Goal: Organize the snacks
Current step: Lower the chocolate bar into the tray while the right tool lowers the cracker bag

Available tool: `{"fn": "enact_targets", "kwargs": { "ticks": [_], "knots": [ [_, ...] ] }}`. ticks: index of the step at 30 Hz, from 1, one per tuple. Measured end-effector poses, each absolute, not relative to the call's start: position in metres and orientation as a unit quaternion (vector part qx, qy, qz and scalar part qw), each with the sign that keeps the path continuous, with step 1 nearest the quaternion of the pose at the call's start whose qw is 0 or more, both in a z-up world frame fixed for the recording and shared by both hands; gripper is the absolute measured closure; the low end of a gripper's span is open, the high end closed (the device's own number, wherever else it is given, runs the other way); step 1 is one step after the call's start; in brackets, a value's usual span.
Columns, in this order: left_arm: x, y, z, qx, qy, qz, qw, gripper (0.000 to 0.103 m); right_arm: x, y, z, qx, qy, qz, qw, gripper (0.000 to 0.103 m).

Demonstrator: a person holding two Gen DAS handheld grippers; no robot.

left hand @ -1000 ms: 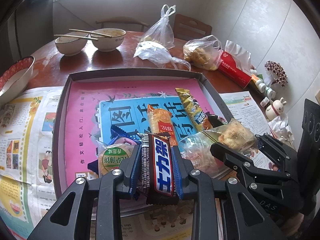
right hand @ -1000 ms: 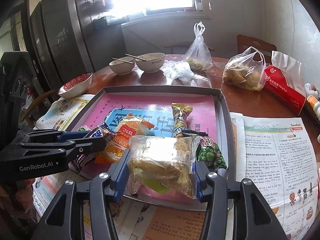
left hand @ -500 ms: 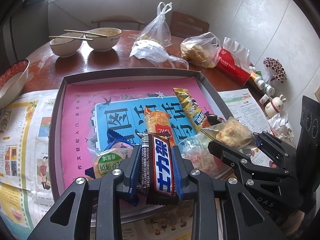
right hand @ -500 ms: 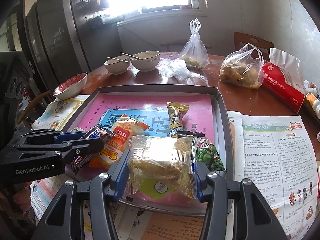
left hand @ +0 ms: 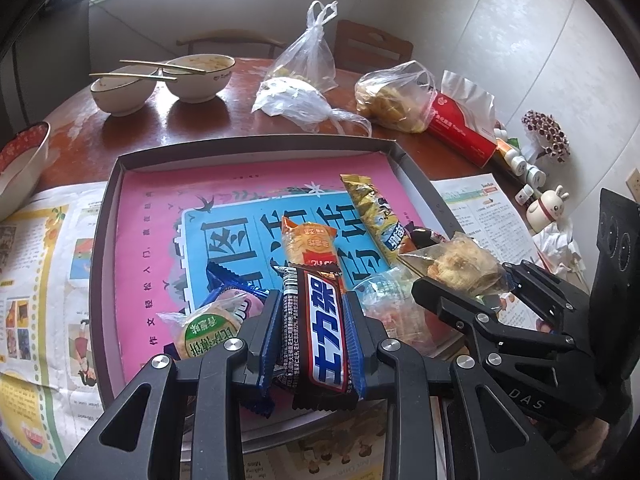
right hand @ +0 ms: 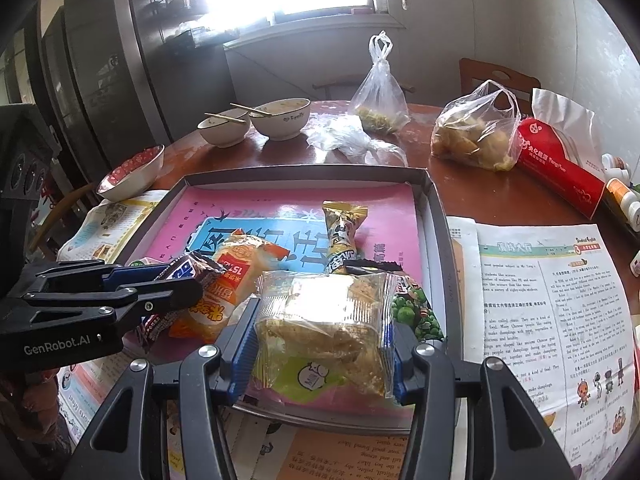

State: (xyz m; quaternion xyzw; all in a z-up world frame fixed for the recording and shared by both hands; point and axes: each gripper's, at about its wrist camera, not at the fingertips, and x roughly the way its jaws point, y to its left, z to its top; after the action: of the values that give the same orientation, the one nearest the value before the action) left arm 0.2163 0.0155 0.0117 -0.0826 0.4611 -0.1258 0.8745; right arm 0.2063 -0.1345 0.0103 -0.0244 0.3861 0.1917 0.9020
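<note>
The big grey tray [left hand: 108,240] holds a pink and blue poster, an orange snack pack [left hand: 310,242] and a yellow one [left hand: 370,212]. The "GenRobot.AI" left gripper [left hand: 310,316] is squeezed shut on a brown candy bar [left hand: 320,332] above the tray's near edge. Beside it, the right gripper [right hand: 322,336] pinches a clear cake packet [right hand: 324,328]. A bowl [right hand: 282,118] reads "Family".

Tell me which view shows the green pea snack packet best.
The right wrist view: the green pea packet lies in plain sight by the tray's right wall, just right of the clear pastry bag held in the right gripper. In the left wrist view that bag and gripper hide it almost entirely.
</note>
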Motion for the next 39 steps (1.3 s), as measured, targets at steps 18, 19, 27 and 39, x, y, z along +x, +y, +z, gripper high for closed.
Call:
{"fn": "enact_targets", "kwargs": {
  "ticks": [18, 19, 27, 39],
  "knots": [
    [0.217, 0.013, 0.01, -0.081, 0.462, -0.131, 0.873, 0.072, 0.206, -0.134, 0.01, -0.025, 0.389, 0.188, 0.901, 0.049],
    [0.217, 0.012, 0.01, -0.081, 0.462, -0.131, 0.873, 0.072, 0.205, -0.134, 0.01, -0.025, 0.389, 0.188, 0.901, 0.049],
    [0.217, 0.013, 0.01, -0.081, 0.462, -0.13, 0.873, 0.072, 0.203, -0.132, 0.01, -0.028, 0.39, 0.191, 0.9, 0.045],
    [0.216, 0.015, 0.012, -0.084, 0.46, -0.128, 0.875, 0.072, 0.197, -0.135, 0.017, -0.029, 0.374, 0.189, 0.907, 0.037]
  ]
}}
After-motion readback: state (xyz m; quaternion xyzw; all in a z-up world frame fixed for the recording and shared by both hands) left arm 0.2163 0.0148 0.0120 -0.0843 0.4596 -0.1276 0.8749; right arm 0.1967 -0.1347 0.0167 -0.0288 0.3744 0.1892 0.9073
